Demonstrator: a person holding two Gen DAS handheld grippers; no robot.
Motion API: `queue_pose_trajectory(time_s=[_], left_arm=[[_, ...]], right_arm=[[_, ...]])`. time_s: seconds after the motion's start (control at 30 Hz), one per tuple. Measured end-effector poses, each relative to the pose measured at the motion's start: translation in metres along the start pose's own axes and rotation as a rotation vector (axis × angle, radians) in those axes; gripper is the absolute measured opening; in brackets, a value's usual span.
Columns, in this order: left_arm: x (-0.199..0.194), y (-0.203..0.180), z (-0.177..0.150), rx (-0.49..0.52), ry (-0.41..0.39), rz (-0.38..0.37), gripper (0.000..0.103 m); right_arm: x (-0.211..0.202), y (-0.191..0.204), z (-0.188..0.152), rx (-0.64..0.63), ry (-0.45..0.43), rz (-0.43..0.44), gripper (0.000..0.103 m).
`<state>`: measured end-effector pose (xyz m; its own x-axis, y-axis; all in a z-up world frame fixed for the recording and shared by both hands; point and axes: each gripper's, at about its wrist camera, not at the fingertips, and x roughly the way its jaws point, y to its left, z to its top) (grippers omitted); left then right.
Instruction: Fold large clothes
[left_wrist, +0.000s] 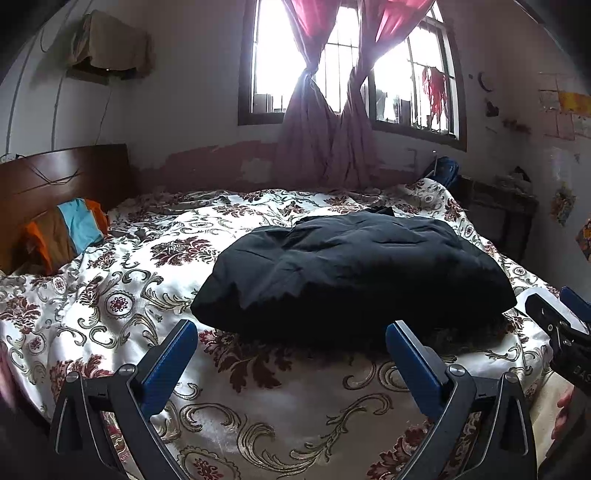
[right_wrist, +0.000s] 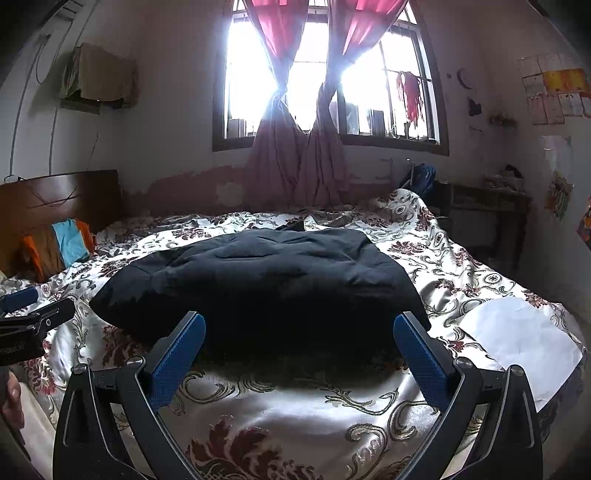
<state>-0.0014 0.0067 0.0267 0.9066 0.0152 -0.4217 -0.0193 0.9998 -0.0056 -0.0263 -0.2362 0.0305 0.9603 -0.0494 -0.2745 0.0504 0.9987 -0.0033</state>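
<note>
A large black padded garment (left_wrist: 351, 273) lies folded into a thick bundle on the floral bedspread (left_wrist: 122, 280). It also shows in the right wrist view (right_wrist: 258, 284). My left gripper (left_wrist: 291, 332) is open and empty, just in front of the garment's near edge. My right gripper (right_wrist: 299, 325) is open and empty, also just short of the near edge. The right gripper shows at the right edge of the left wrist view (left_wrist: 554, 314). The left gripper shows at the left edge of the right wrist view (right_wrist: 37, 310).
A wooden headboard (left_wrist: 55, 181) and an orange, brown and blue pillow (left_wrist: 70, 229) are at the far left. A window with tied pink curtains (left_wrist: 328, 140) is behind the bed. A white sheet of paper (right_wrist: 524, 336) lies on the bed's right side. A dark side table (right_wrist: 487, 210) stands at the right.
</note>
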Motion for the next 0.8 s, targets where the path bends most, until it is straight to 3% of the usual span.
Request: queue_pose_trajectory(time_s=[0.8], left_arm=[[0.0003, -0.0001, -0.0006, 0.009, 0.004, 0.0, 0.103]], right_arm=[[0.0002, 0.002, -0.0011, 0.006, 0.004, -0.001, 0.1]])
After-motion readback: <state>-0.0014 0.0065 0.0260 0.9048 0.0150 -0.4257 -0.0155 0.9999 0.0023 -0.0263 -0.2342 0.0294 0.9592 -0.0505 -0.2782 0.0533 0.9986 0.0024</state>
